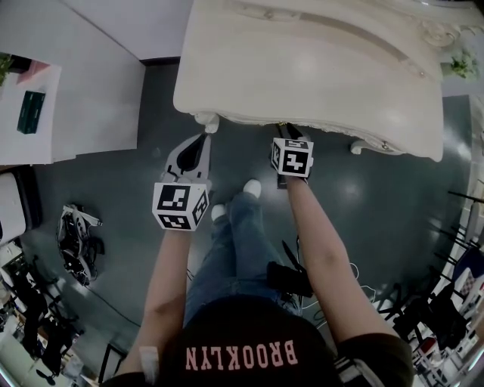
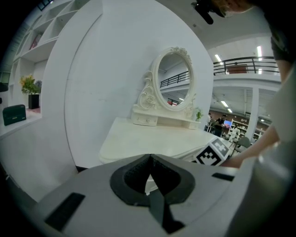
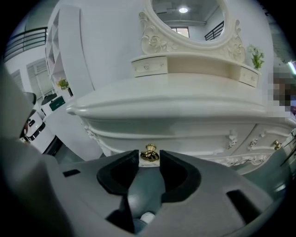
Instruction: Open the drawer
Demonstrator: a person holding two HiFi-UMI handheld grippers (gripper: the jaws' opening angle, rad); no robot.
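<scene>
Between the wide-open jaws of the right gripper sits one gold knob, with the tips close on either side and not clamped on it. That knob belongs to the drawer, which is shut, in the front of the cream dressing table. A second gold knob shows further right. Two small drawers flank one oval mirror on top. The left gripper has its jaws together on nothing, near the table's left corner. Two marker cubes show, one per gripper. The person's dark shirt reads "BROOKLYN".
</scene>
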